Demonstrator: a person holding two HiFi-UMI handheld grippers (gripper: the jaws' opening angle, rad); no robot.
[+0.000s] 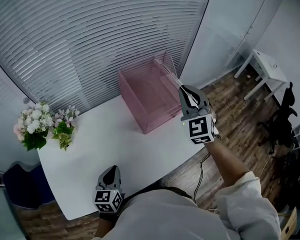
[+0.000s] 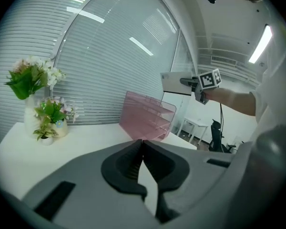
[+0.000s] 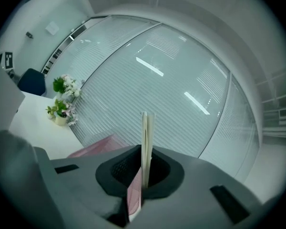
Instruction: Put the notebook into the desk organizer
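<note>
My right gripper [image 3: 144, 168] was clamped tight on the notebook [image 3: 145, 128], which stood edge-on and upright between its jaws, held in the air off the desk [image 1: 105, 144]. My left gripper [image 2: 142, 145] was closed on nothing, low over the desk's near edge.

The pink organizer [image 1: 150, 96] stood toward the far right corner of the desk, its back close to the blinds [image 1: 90, 34]. From the head view the notebook sat near the organizer's right wall, at the desk's right edge. I could not tell whether it was over the opening or just outside it.

To do this step well, I judged I should keep the notebook upright and parallel to the organizer's walls. I should bring it over a slot from above and lower it thin edge first. I should let go only once its bottom edge rested inside.

The blinds left little room behind the organizer, and the floor dropped away past the right edge. The open room lay above the organizer and over the bare middle of the desk. The flowers [image 1: 40, 126] at the far left corner stood well apart.
</note>
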